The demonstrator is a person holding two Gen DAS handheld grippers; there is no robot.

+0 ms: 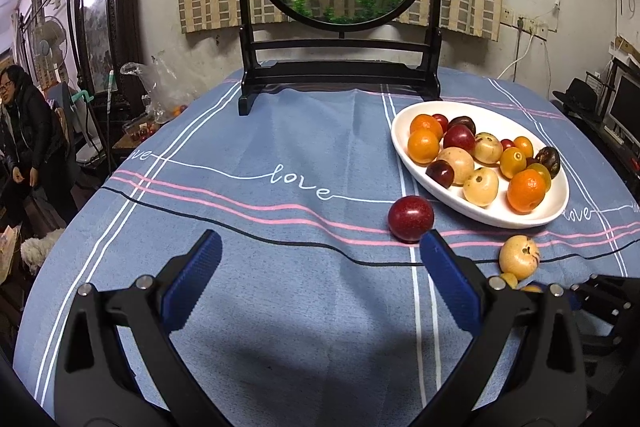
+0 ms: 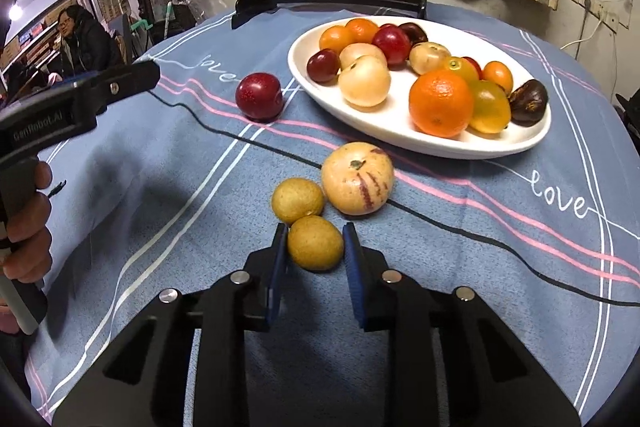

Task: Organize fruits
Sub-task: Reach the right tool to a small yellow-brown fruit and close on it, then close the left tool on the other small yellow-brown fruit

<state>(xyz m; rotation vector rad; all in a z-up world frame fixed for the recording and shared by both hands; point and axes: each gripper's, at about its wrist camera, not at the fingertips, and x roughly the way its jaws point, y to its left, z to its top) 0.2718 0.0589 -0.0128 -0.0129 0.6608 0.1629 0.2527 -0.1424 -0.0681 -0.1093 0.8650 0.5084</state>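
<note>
Blue striped tablecloth (image 2: 120, 187) under both tools. Right gripper (image 2: 315, 241) clamps a small round yellow-brown fruit (image 2: 315, 243) across its middle; probably light, firm, smooth, roll-prone. Left gripper (image 1: 320, 247) gapes empty.

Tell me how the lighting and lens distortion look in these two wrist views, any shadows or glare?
Left wrist: fisheye bends the tablecloth edges, black corners; a soft shadow lies under the open left gripper. Right wrist: same curving; a blown-out lamp at far left, and the white plate stays evenly lit without harsh glare.

A blue striped tablecloth (image 2: 160, 211) carries a white plate (image 2: 320, 99), 4 loose fruits and a dark-framed goldfish screen (image 1: 340, 83).
</note>
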